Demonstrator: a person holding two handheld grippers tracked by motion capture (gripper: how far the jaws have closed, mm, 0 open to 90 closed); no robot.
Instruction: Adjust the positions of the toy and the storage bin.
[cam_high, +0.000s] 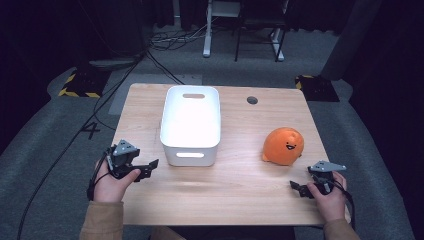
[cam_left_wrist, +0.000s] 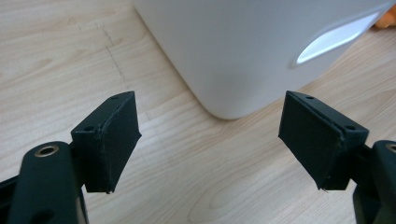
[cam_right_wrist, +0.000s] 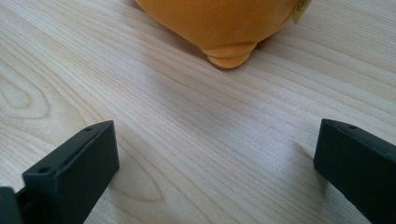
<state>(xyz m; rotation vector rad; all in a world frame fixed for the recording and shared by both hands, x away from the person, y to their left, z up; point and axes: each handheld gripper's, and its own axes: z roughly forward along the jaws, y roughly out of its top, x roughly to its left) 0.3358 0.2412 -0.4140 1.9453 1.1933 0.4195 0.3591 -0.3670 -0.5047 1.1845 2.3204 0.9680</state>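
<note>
Jaws of both grippers held apart, empty | orange plush toy (cam_right_wrist: 219, 28) lying just ahead of right gripper (cam_high: 303, 188) | left gripper (cam_high: 146, 170) faced toward white bin (cam_high: 190, 125)

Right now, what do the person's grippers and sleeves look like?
Both the left gripper and the right gripper are black with two flat rectangular jaws, a grey three-cornered plate on top and a black cable trailing back. The sleeves are tan-brown.
</note>
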